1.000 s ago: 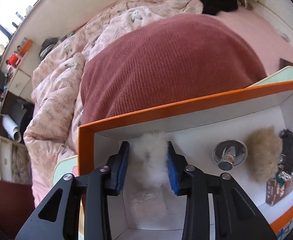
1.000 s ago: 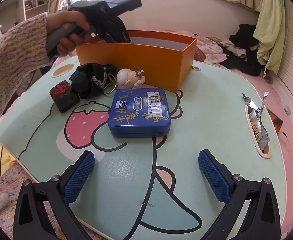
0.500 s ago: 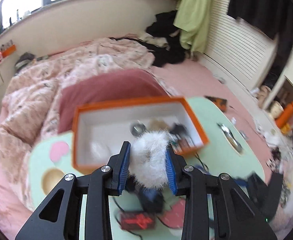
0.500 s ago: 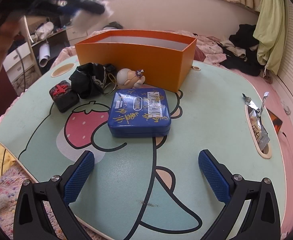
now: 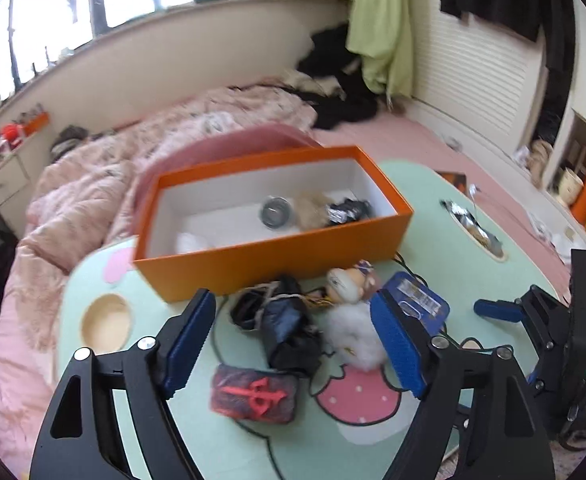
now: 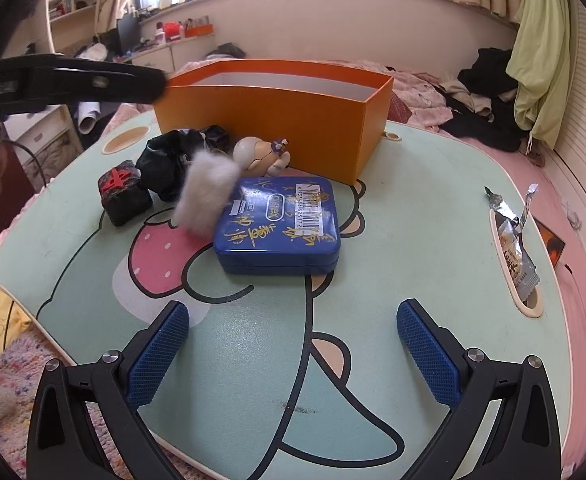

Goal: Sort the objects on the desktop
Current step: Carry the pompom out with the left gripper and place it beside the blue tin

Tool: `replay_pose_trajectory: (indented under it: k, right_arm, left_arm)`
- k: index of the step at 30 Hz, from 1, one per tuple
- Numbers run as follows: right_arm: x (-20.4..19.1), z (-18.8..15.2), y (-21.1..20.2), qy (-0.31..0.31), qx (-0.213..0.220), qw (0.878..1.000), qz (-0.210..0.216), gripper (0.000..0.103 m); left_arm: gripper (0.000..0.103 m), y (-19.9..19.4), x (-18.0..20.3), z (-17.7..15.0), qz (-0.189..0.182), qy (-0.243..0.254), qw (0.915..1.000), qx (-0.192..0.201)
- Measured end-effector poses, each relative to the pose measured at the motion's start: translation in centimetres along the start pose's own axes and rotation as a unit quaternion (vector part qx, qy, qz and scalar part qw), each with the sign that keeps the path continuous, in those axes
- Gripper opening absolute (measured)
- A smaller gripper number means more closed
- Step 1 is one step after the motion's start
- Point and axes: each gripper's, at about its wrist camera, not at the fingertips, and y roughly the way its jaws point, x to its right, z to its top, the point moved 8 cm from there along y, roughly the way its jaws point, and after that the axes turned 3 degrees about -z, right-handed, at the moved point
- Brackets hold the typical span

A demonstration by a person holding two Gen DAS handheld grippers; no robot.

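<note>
Now, on the left of the tabletop (image 6: 433, 208) you see the dark block with the red mark (image 6: 123, 192) and the black bundle (image 6: 165, 162). Your left hand-held gripper (image 5: 293, 344) is opening its jaws, and the white fluffy pompom (image 6: 207, 196) is already free of the pads; it looks to be dropping beside the blue tin (image 6: 281, 226), not into the orange box (image 6: 293, 120) behind. It is light, so I think it may bounce or roll off the tin edge, even toward the tabletop rim, and you must catch it again. The small figurine (image 6: 263, 154) stands close and could be knocked. On the right, your right hand-held gripper (image 6: 293, 344) hovers wide open and empty over the bare tabletop.
</note>
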Motion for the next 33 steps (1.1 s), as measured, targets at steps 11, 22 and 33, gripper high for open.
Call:
replay_pose_trajectory:
  k: [11, 22, 33]
  right_arm:
    - [0.0, 0.0, 0.1, -0.001, -0.002, 1.0, -0.001, 0.103]
    - [0.3, -0.3, 0.1, -0.001, -0.001, 1.0, -0.002, 0.103]
    - [0.4, -0.4, -0.2, 0.001, 0.0, 1.0, 0.005, 0.103]
  left_arm:
    - [0.089, 2.5, 0.1, -10.0, 0.028, -0.028, 0.997, -0.067]
    - [0.103, 5.2, -0.7, -10.0, 0.017, -0.049, 0.9974, -0.05]
    - [0.103, 5.3, -0.7, -9.9, 0.017, -0.049, 0.9974, -0.05]
